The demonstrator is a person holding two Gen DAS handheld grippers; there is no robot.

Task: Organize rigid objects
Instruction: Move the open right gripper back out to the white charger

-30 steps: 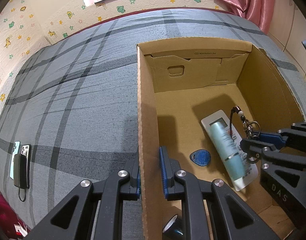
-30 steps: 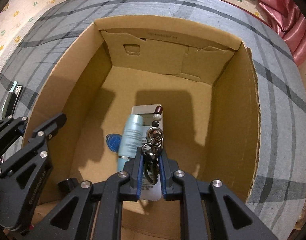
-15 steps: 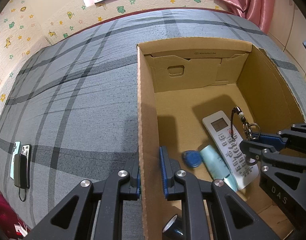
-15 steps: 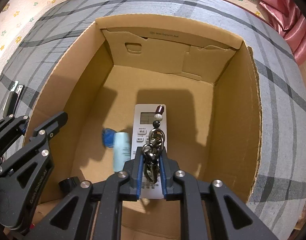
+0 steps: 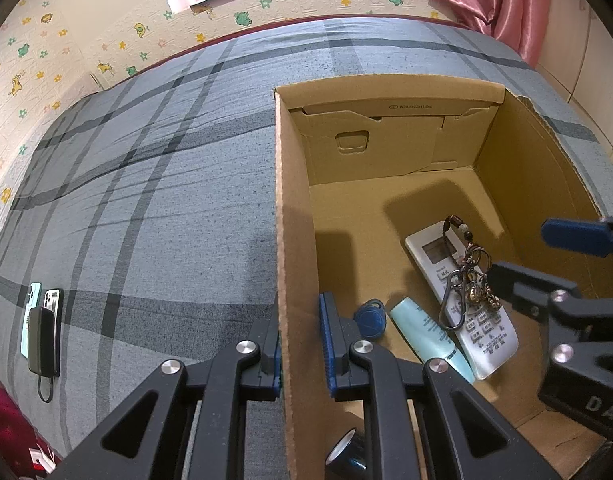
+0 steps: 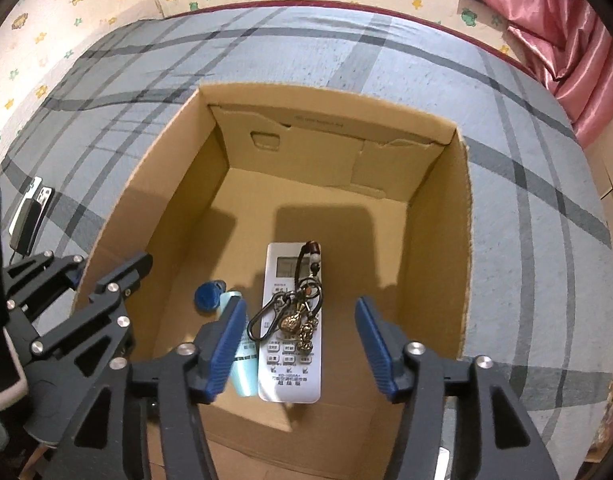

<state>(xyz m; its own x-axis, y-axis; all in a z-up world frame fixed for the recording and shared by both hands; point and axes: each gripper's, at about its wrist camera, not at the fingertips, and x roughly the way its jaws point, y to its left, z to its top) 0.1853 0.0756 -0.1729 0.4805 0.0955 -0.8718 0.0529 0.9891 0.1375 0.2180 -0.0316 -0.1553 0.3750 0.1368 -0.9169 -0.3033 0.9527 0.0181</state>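
Observation:
An open cardboard box point(image 5: 386, 80) stands on the bed. My left gripper point(image 5: 300, 344) is shut on its left wall. On the box floor lie a white remote point(image 6: 290, 376), a teal tube point(image 5: 422, 330) and a blue key fob point(image 5: 371, 316). A keychain point(image 6: 296, 316) with brass charms and a beaded cord rests on the remote. My right gripper point(image 6: 300, 320) hangs just above it, jaws opening, pads clear of the keychain on both sides. In the left wrist view the right gripper point(image 5: 546, 258) comes in from the right over the remote point(image 5: 466, 300) and keychain point(image 5: 466, 284).
A grey plaid sheet point(image 5: 146, 200) covers the bed around the box. Two phones and a black power bank point(image 5: 42, 320) lie near the bed's left edge. A dark round item point(image 5: 346, 456) sits in the box's near corner. A pink curtain point(image 6: 566, 32) hangs at the back right.
The right jaws have spread and let go of the keychain, which now lies on the remote. The teal tube rolled off the remote to its left, beside the blue fob. The left gripper kept still.

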